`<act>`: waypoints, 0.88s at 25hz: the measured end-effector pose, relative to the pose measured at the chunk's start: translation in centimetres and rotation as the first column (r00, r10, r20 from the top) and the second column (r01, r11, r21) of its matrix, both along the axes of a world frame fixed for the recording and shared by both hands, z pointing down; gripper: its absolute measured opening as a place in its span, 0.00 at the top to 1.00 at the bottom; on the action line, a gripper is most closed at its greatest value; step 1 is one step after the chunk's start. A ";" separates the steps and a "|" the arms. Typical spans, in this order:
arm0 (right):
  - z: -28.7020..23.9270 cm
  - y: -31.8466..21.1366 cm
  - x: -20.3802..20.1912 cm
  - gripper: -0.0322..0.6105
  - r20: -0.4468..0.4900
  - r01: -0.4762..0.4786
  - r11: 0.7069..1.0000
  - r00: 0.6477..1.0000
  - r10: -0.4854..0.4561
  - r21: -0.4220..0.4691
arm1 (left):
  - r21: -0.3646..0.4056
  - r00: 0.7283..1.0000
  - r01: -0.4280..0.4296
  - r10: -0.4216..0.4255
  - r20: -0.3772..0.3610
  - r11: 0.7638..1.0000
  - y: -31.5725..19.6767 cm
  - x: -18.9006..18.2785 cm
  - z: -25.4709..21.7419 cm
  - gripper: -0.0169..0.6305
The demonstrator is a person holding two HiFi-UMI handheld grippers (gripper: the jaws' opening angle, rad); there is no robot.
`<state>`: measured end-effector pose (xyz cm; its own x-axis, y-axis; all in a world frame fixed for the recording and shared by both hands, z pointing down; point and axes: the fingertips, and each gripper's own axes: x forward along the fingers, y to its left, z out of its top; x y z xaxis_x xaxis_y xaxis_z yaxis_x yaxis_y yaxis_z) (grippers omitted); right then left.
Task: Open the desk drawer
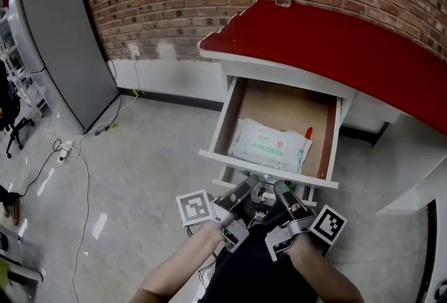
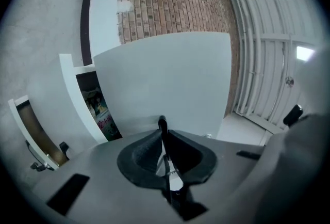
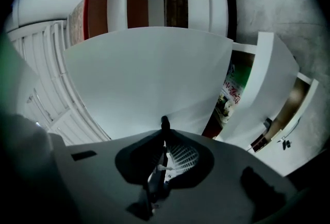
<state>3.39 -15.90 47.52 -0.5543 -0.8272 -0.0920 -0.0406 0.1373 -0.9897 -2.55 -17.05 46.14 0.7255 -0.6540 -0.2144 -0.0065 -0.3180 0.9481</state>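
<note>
Red-topped desk (image 1: 335, 43), its drawer (image 1: 265, 170) standing open; left gripper (image 1: 253, 186) and right gripper (image 1: 279, 190) hover just below its front, jaws closed, empty.

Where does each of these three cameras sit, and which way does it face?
Head view: on the person's head, facing steeply down at the open white drawer under the red desk top; forearms, left gripper, right gripper show.
Left gripper view: on the left gripper, facing along its shut jaws at a flat white desk panel; its grey body shows.
Right gripper view: on the right gripper, likewise facing that panel.
Shared: both gripper views show printed packets beside the panel.
</note>
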 end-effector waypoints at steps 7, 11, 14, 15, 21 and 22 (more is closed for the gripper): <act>0.1 0.1 0.0 0.89 0.042 0.013 1.000 0.999 -0.012 -0.008 | 0.040 0.998 0.018 -0.021 0.057 0.999 0.0 0.3 -0.1 0.90; -0.1 0.0 -0.1 0.86 0.000 0.018 1.000 1.000 -0.018 0.015 | 0.040 0.995 0.011 -0.015 0.098 0.999 0.4 0.5 0.0 0.83; 0.0 -0.1 0.2 0.80 -0.069 0.006 1.000 0.998 -0.004 0.027 | -0.015 0.989 0.027 -0.024 0.148 1.000 0.7 0.2 0.7 0.82; 0.2 0.0 0.2 0.77 -0.088 0.001 1.000 0.996 0.000 0.015 | -0.036 0.986 0.036 -0.030 0.165 0.999 0.8 -0.2 0.9 0.82; 1.1 1.1 0.3 0.77 -0.310 0.004 0.989 0.949 -0.049 -0.146 | -0.151 0.948 0.063 -0.012 0.317 0.986 1.6 -2.9 1.4 0.90; 1.0 1.3 0.2 0.79 -0.326 -0.001 0.985 0.944 -0.056 -0.174 | -0.176 0.945 0.070 -0.009 0.326 0.982 1.7 -3.1 1.3 0.92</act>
